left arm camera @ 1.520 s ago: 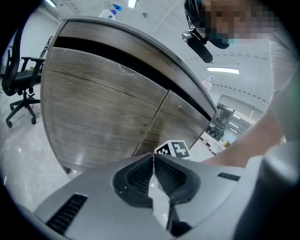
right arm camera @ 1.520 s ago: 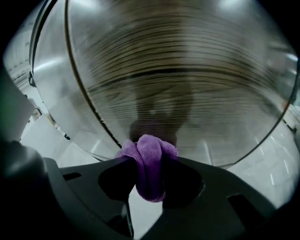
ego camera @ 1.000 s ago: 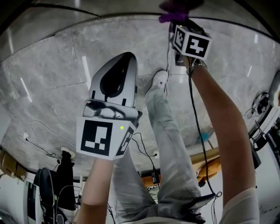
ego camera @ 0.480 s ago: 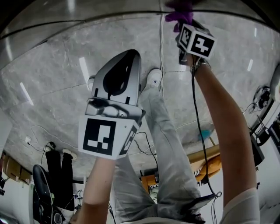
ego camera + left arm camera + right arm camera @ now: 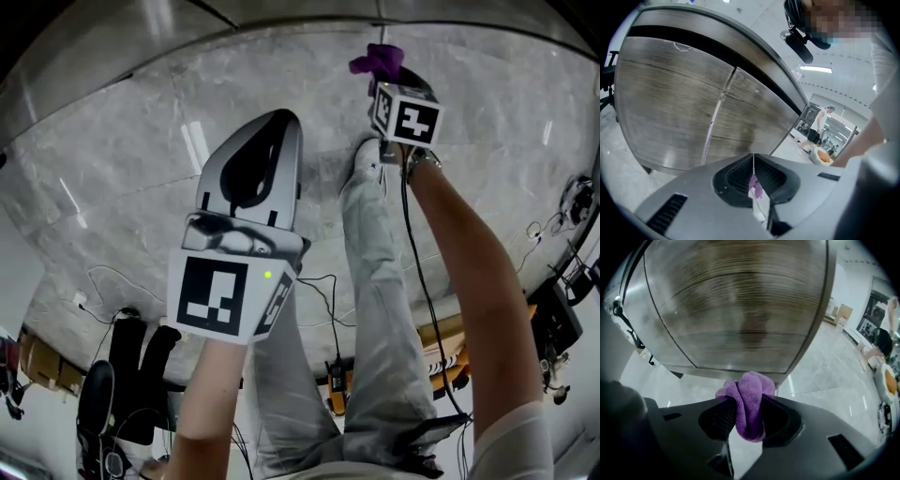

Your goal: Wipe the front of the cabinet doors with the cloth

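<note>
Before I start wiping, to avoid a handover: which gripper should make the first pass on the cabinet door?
Right. The right gripper clamps the purple cloth, pointed at the cabinet door; the left gripper is shut, held farther back.

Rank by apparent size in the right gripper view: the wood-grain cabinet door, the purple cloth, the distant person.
1. Grey-brown wood-grain cabinet door, filling the upper picture.
2. Purple microfibre cloth, near the camera, clamped in the right gripper.
3. Distant person in dark top, small through distance.
</note>
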Demonstrator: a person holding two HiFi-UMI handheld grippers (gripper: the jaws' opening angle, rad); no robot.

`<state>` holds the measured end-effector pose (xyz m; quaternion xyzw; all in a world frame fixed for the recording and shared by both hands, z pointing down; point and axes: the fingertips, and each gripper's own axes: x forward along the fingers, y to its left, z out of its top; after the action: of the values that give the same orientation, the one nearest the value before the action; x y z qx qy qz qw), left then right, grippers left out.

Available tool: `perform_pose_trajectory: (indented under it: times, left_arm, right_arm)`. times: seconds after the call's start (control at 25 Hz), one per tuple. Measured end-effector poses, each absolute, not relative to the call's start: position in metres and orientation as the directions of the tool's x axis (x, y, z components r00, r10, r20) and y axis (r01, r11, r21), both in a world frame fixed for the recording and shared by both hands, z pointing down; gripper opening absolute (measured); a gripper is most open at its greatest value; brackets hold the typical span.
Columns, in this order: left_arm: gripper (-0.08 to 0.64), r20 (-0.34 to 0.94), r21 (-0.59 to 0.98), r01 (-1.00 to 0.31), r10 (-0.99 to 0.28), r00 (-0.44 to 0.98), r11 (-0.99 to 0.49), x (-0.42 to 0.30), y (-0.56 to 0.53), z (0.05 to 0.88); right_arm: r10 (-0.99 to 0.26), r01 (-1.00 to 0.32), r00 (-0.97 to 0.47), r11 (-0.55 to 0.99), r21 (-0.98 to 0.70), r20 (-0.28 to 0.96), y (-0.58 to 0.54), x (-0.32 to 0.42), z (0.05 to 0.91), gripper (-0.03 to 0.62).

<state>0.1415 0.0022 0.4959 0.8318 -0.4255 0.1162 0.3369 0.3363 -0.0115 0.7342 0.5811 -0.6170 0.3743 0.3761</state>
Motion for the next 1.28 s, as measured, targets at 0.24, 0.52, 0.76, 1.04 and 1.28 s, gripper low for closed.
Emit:
perform_pose_trajectory:
  times: [0.24,0.52,0.76,1.04,1.28]
  left_arm:
    - [0.017,0.505,0.411,-0.832,-0.666,0.549,-0.374,0.068,0.002,0.488]
    - [0.017,0.492,0.423,-0.869,-0.741,0.457,-0.256,0.017,0.005,0.491]
    - [0.017,0.510,0.422,-0.895,-0.778,0.366,-0.145,0.001,0.013,0.500]
    - [0.016,0.518,0.398,-0.917,-0.818,0.250,-0.029,0.012,0.009,0.508]
    - [0.017,0.502,0.404,-0.914,-0.832,0.238,-0.018,0.064,-0.001,0.504]
  right_arm:
    - [-0.424,-0.986,-0.154,0.121,-0.113,0.892,-0.017,0.227,0.738,0.138]
    - [-0.417,-0.967,-0.223,0.207,-0.147,0.881,-0.048,0.158,0.752,0.138]
    - [-0.396,-0.950,-0.293,0.225,-0.218,0.870,-0.082,0.132,0.767,0.138]
    - [-0.370,-0.947,-0.312,0.202,-0.252,0.875,-0.105,0.134,0.798,0.138]
    - [-0.334,-0.949,-0.302,0.188,-0.251,0.893,-0.101,0.188,0.806,0.138]
